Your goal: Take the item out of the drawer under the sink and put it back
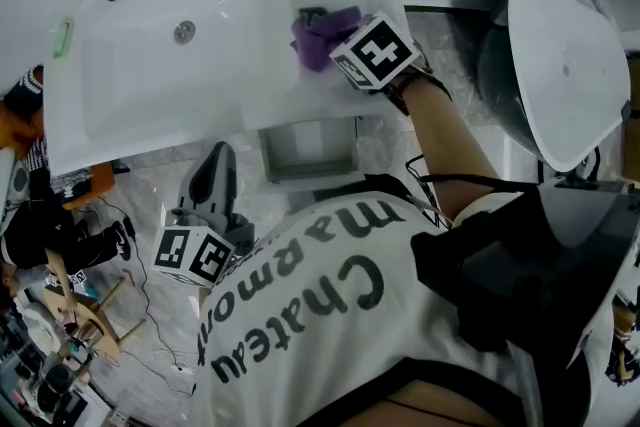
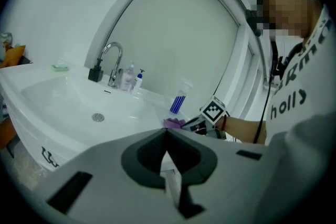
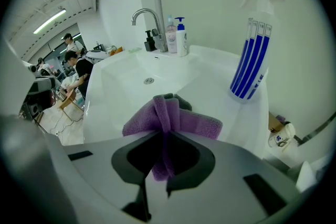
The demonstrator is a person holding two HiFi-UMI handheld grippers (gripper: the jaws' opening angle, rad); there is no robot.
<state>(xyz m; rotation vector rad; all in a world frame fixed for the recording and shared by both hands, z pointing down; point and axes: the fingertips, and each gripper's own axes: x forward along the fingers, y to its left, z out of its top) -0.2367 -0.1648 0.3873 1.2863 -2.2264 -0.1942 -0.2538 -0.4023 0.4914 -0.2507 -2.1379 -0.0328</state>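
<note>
A purple cloth [image 1: 318, 27] lies bunched on the white sink counter [image 1: 250, 85], right of the basin. My right gripper [image 1: 332, 55] is shut on it; in the right gripper view the cloth [image 3: 173, 118] is pinched into a fold between the jaws of the right gripper [image 3: 164, 131]. Under the counter a drawer [image 1: 310, 150] stands pulled out, its grey inside bare. My left gripper [image 1: 220, 155] hangs lower, left of the drawer, jaws together and holding nothing. From the left gripper [image 2: 167, 131] I see the cloth [image 2: 172, 123] and the right gripper [image 2: 202, 124] across the sink.
A blue-striped spray bottle [image 3: 253, 57] stands on the counter behind the cloth. Faucet [image 3: 147, 16] and pump bottles [image 3: 178, 36] are at the basin's back. A white toilet [image 1: 565, 65] sits to the right. Cables and clutter [image 1: 70, 245] cover the floor at left.
</note>
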